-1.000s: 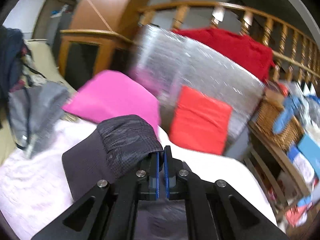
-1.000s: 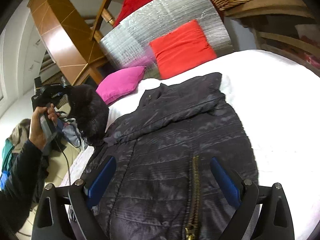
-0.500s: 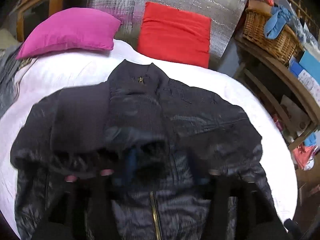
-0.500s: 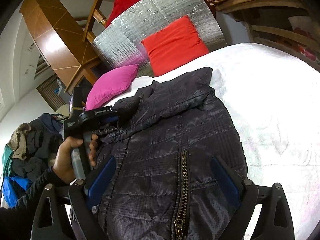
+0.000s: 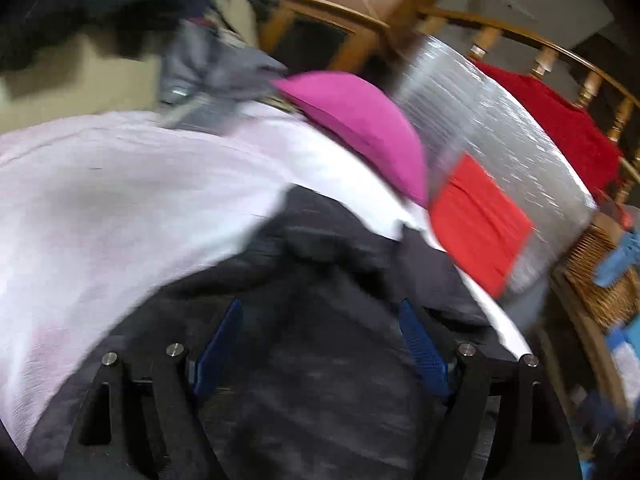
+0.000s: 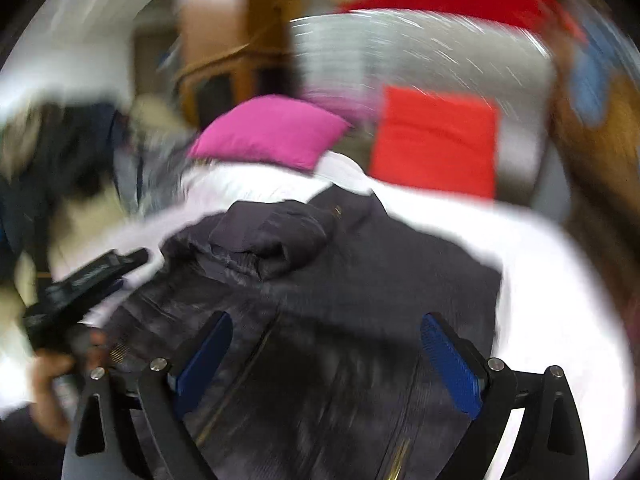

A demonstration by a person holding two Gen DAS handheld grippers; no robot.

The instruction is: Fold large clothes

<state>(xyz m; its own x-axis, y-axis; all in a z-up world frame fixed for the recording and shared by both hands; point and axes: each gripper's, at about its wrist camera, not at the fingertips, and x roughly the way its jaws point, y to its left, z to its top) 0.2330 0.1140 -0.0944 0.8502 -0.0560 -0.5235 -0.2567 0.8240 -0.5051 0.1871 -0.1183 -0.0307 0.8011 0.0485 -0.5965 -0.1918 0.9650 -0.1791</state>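
The dark jacket lies on the white bed, one sleeve folded in at ten o'clock. Both the left gripper and right gripper gape empty. Pinch the other sleeve's cuff, fold it across flat.

A white bed cover spreads across the scene. At its far edge lie a pink cushion to the left and a red cushion to the right, the red one leaning on a silver foil panel. A wicker basket stands far right; a wooden railing runs behind.
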